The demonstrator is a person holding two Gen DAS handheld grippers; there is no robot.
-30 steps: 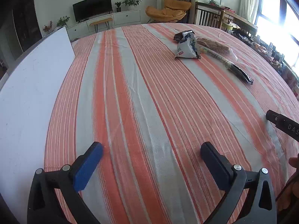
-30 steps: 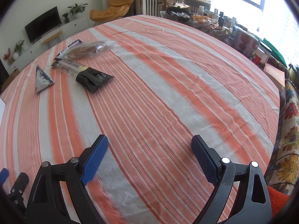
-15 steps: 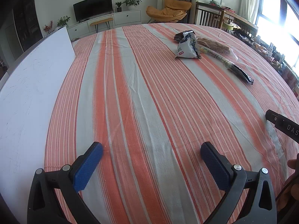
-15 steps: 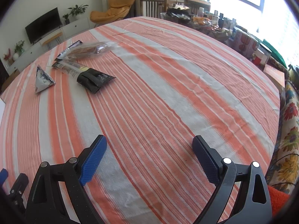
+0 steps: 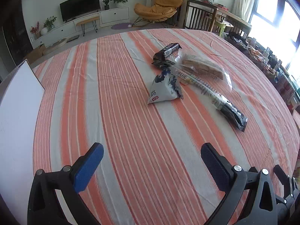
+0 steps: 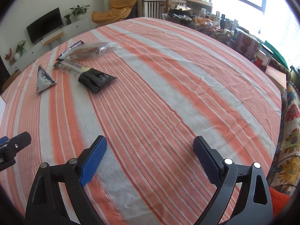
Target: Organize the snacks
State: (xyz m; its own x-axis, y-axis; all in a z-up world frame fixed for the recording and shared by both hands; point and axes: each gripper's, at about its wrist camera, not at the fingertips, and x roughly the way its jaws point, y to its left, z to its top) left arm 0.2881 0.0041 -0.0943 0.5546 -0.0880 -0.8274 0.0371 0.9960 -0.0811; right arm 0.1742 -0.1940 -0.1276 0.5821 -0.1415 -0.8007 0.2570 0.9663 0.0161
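Note:
Several snacks lie together on the orange-striped tablecloth (image 5: pixel 131 131). A white and blue triangular pouch (image 5: pixel 165 89) sits nearest, with a long black-ended packet (image 5: pixel 215 97) to its right, a clear bag of biscuits (image 5: pixel 202 67) behind, and a dark wrapper (image 5: pixel 166 51) farthest. My left gripper (image 5: pixel 151 161) hovers open well short of the pouch. In the right wrist view the pouch (image 6: pixel 44 78), long packet (image 6: pixel 88 75) and clear bag (image 6: pixel 91 50) lie far left. My right gripper (image 6: pixel 150 157) is open over bare cloth.
A white board (image 5: pixel 16 121) covers the table's left side. Cluttered boxes and bottles (image 6: pixel 243 39) crowd the table's far right edge. A floral cushion (image 6: pixel 288 131) lies beyond the right edge. Chairs, a TV unit and plants stand behind the table.
The left gripper has moved forward toward the snacks, which now look much nearer and more central. The right gripper has barely shifted. Both stay open.

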